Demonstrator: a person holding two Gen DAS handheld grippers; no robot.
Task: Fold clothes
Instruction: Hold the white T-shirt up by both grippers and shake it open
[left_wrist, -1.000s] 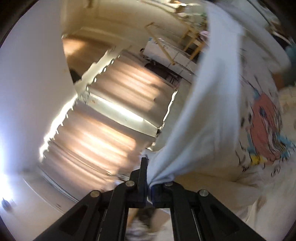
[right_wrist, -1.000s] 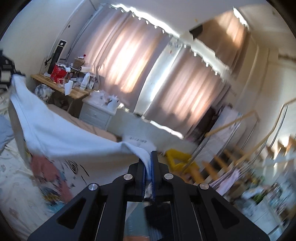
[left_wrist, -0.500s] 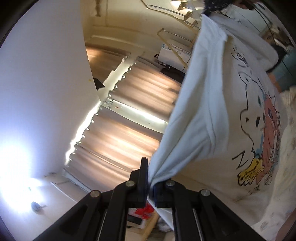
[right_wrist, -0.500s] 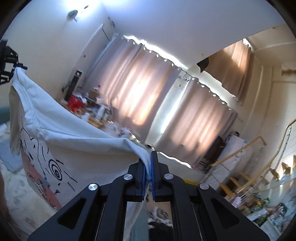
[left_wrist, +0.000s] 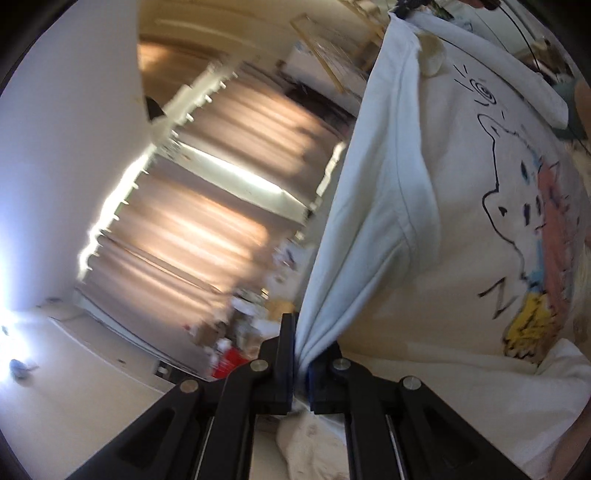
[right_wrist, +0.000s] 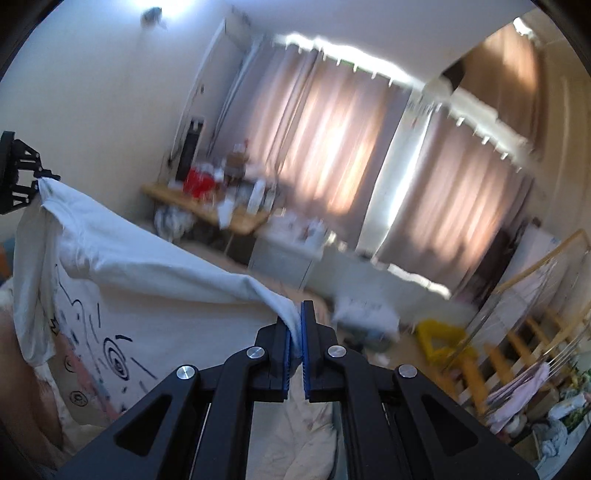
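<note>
A white T-shirt (left_wrist: 424, 229) with a cartoon print hangs stretched in the air between my two grippers. My left gripper (left_wrist: 301, 334) is shut on one bunched corner of it. In the right wrist view the T-shirt (right_wrist: 147, 284) runs from my right gripper (right_wrist: 300, 317), shut on another corner, across to the left gripper (right_wrist: 22, 177) at the far left edge. The printed side faces toward me and the lower part of the shirt sags downward. The cloth hides much of the bed behind it.
A bed with pale bedding (right_wrist: 306, 435) lies below. Behind are lit curtains (right_wrist: 332, 140), a cluttered wooden desk (right_wrist: 221, 214), a grey bedside cabinet (right_wrist: 284, 254), a yellow stool (right_wrist: 439, 339) and a wooden drying rack (right_wrist: 535, 332) at the right.
Both grippers have lifted the T-shirt off the bed and spread it out; it now hangs flatter and tauter between them. Both views have swung across the room.
</note>
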